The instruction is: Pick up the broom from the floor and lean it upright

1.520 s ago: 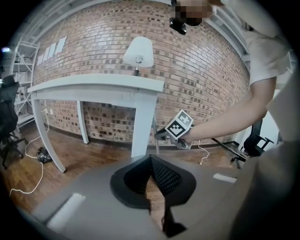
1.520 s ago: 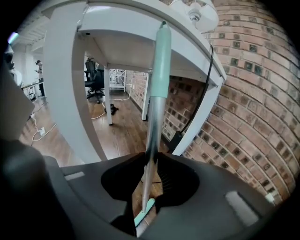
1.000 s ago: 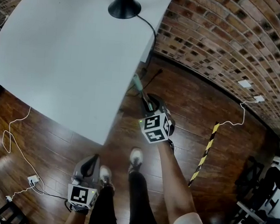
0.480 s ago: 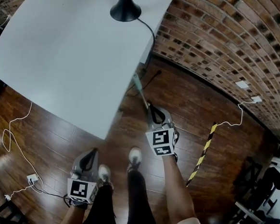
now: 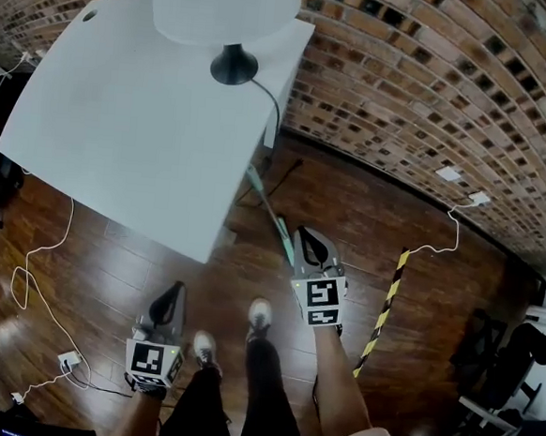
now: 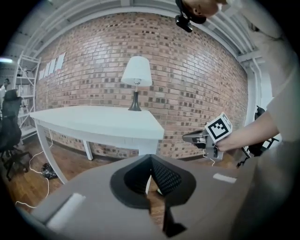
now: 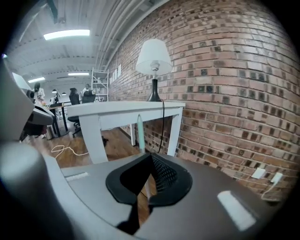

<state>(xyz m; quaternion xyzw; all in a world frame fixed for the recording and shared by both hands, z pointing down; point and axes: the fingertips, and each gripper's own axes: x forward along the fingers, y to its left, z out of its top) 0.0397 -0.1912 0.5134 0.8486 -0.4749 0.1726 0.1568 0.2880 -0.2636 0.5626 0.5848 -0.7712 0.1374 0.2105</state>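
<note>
The broom's thin pale-green handle [image 5: 269,212] slants up from my right gripper [image 5: 302,235] toward the white desk's corner. That gripper is shut on the handle, which is off the floor; its brush end is hidden. In the right gripper view the handle [image 7: 139,129] sticks up beyond the closed jaws of the right gripper [image 7: 150,157]. My left gripper [image 5: 177,289] hangs lower left beside the person's shoe, shut and holding nothing. The left gripper view shows the left gripper [image 6: 151,158] closed, with the right gripper [image 6: 186,137] off to the right.
A white desk [image 5: 120,125] with a lamp [image 5: 233,31] stands ahead, against a brick wall [image 5: 433,93]. A yellow-black striped bar [image 5: 386,306] lies on the wood floor at right. White cables [image 5: 34,269] trail at left. The person's shoes [image 5: 260,313] are below.
The right gripper closed on the broom handle and rose with it. The left gripper also rose. The view tilted, bringing the lampshade into sight.
</note>
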